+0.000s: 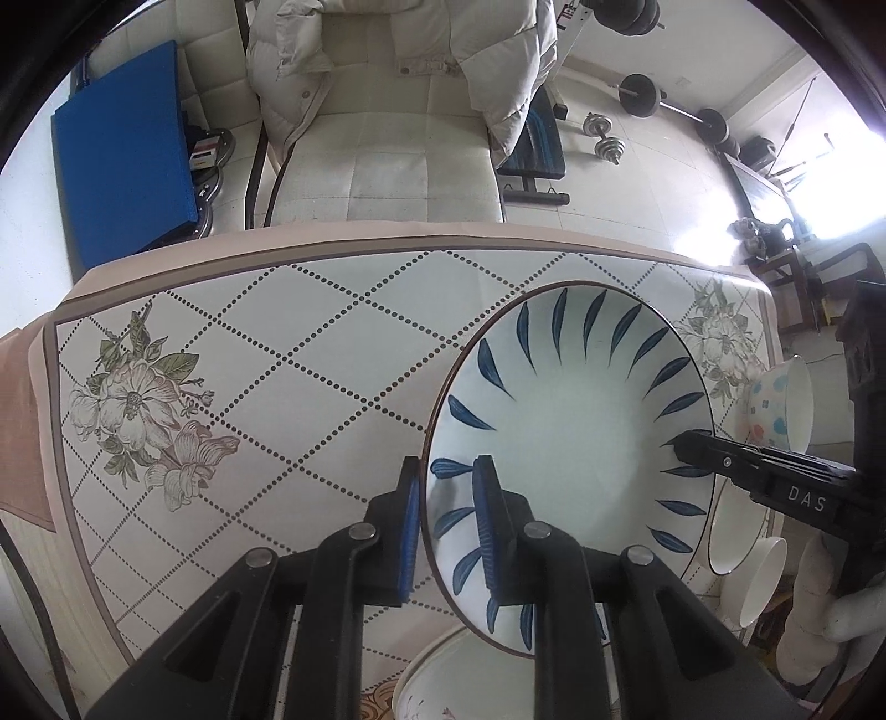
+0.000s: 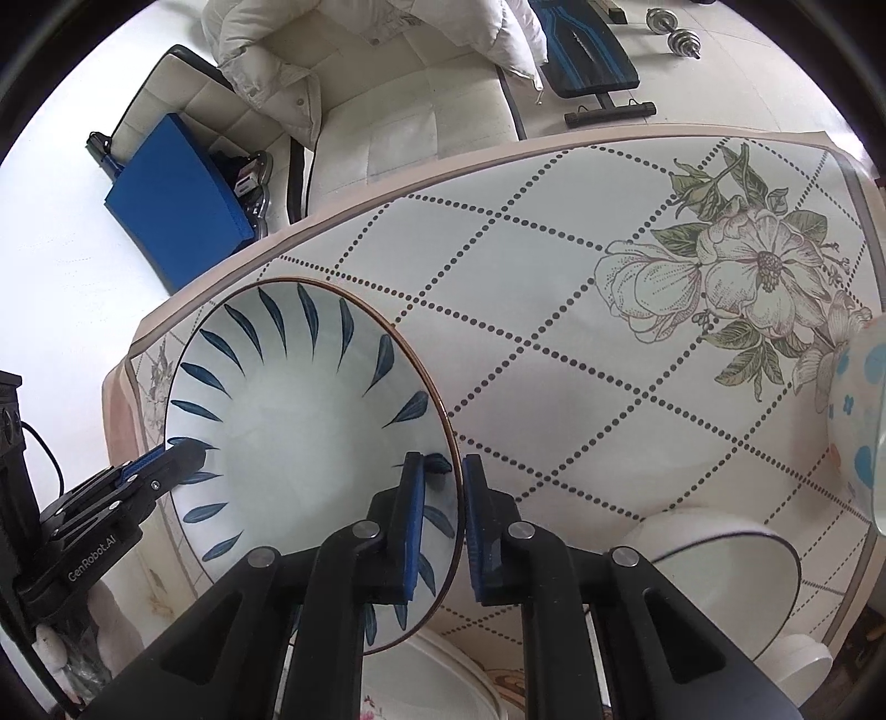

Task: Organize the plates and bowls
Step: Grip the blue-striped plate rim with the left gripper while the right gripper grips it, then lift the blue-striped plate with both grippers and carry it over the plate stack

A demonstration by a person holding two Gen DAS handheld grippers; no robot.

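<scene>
Both grippers have hold of the same big blue-leaf bowl (image 1: 565,421), one on each side of its rim. The left gripper (image 1: 446,526) has its jaws clamped on the rim, one blue pad outside the wall and the other inside over the painted leaves. Across the bowl, the right gripper (image 2: 443,520) has its jaws clamped on the opposite rim the same way, one pad inside and one outside. The bowl sits between the two sets of jaws, over the counter (image 1: 310,354) with its diamond-dotted, flowered cloth

Just below the left jaws, under the near edge of the bowl, the rim of another white dish (image 1: 437,675) shows. Out past the right jaws stands a white bowl with a dark rim line (image 2: 720,576), with a small white cup (image 2: 797,659) tucked close beside it, and further out a bowl with blue and orange spots (image 2: 858,432). Beyond the counter, ahead of both jaws, a cream quilted chair (image 1: 387,138) carries a pale puffy jacket (image 1: 310,44), and a blue mat (image 1: 122,149) leans near it
</scene>
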